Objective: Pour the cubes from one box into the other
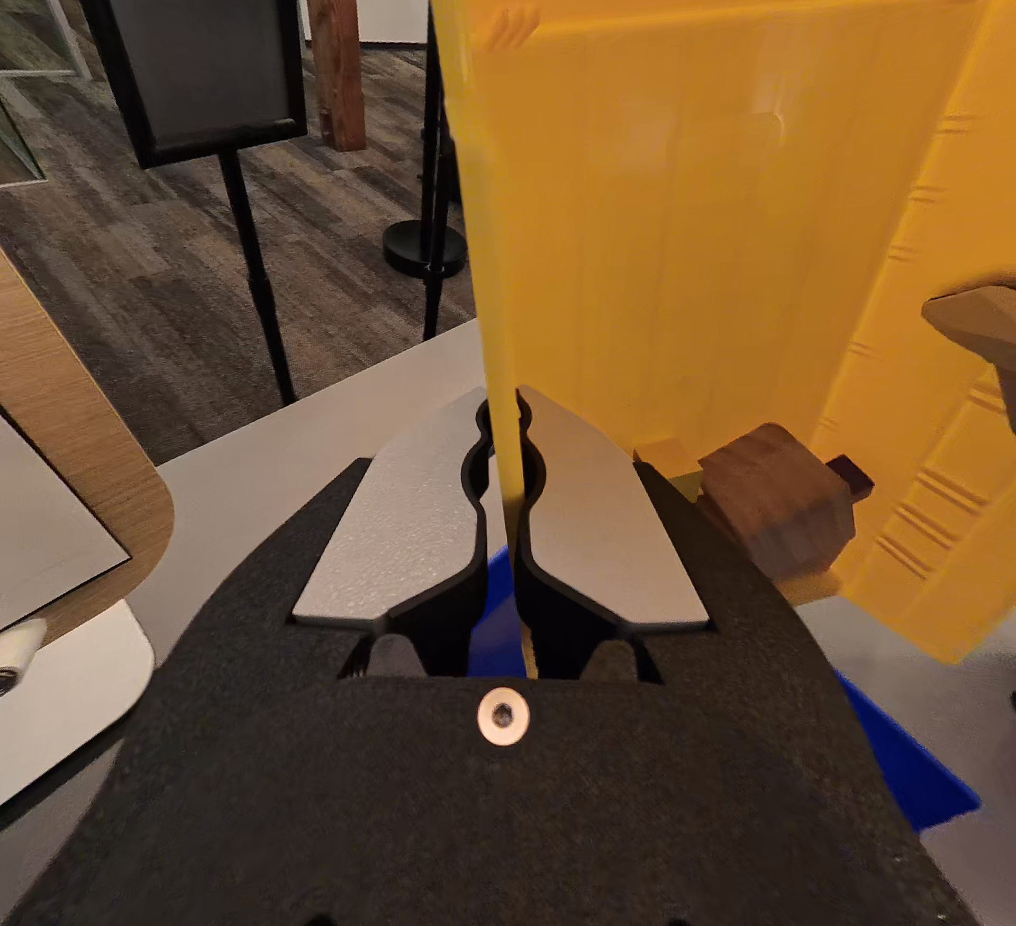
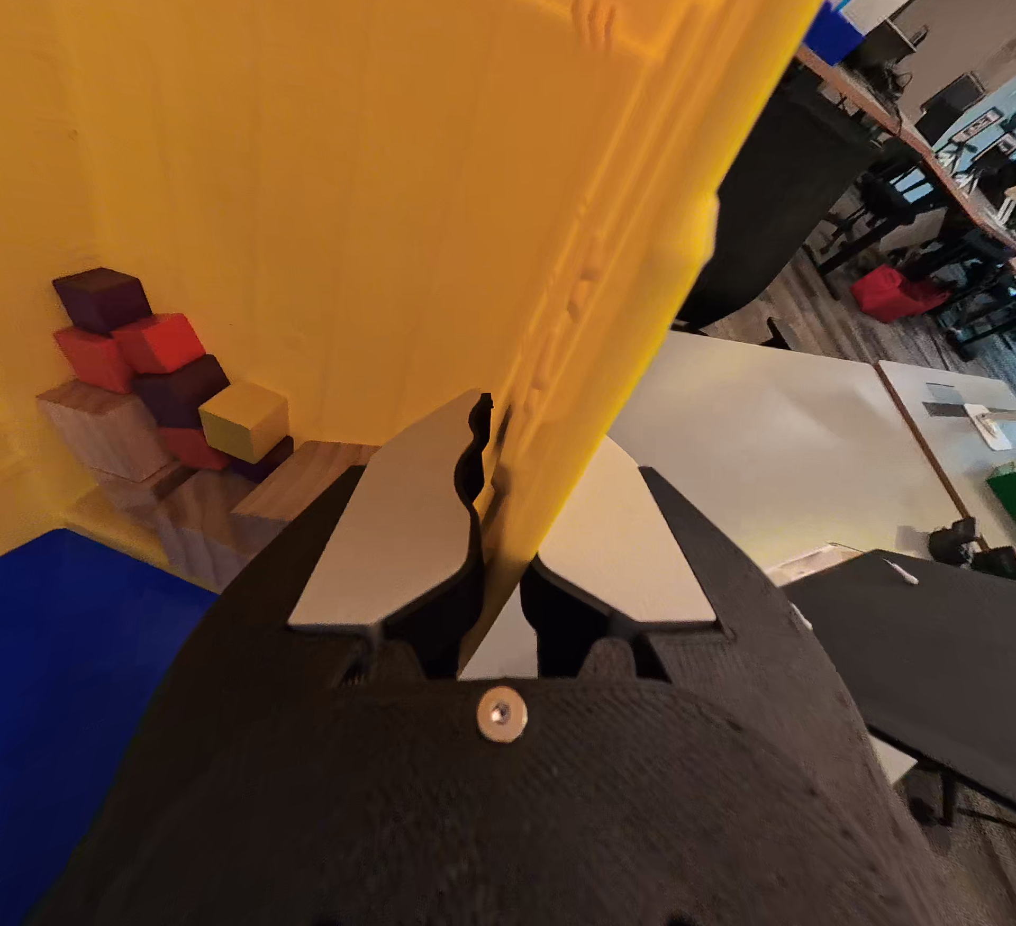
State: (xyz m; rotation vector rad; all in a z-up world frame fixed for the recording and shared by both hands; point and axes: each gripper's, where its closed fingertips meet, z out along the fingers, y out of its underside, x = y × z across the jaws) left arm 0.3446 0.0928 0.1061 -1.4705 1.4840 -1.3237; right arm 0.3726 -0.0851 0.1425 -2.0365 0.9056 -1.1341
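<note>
A yellow box (image 1: 687, 240) is tipped up steeply, its inside facing both cameras. My left gripper (image 1: 503, 405) is shut on its left wall. My right gripper (image 2: 497, 416) is shut on its right wall (image 2: 577, 350). Several cubes lie heaped at the low end of the yellow box: purple (image 2: 101, 297), red (image 2: 159, 341), yellow (image 2: 244, 421) and plain wood (image 2: 104, 429). In the left wrist view a brown wooden cube (image 1: 775, 504) lies at that low edge. A blue box (image 2: 71, 679) lies right below the yellow box's low end; its edge also shows in the left wrist view (image 1: 907, 767).
The boxes are over a pale grey table (image 1: 330, 432) (image 2: 769, 432). A black sign stand (image 1: 192, 47) and a black post base (image 1: 423, 245) stand on the floor beyond it. A black chair (image 2: 769, 240) and cluttered desks (image 2: 934, 130) are off to the right.
</note>
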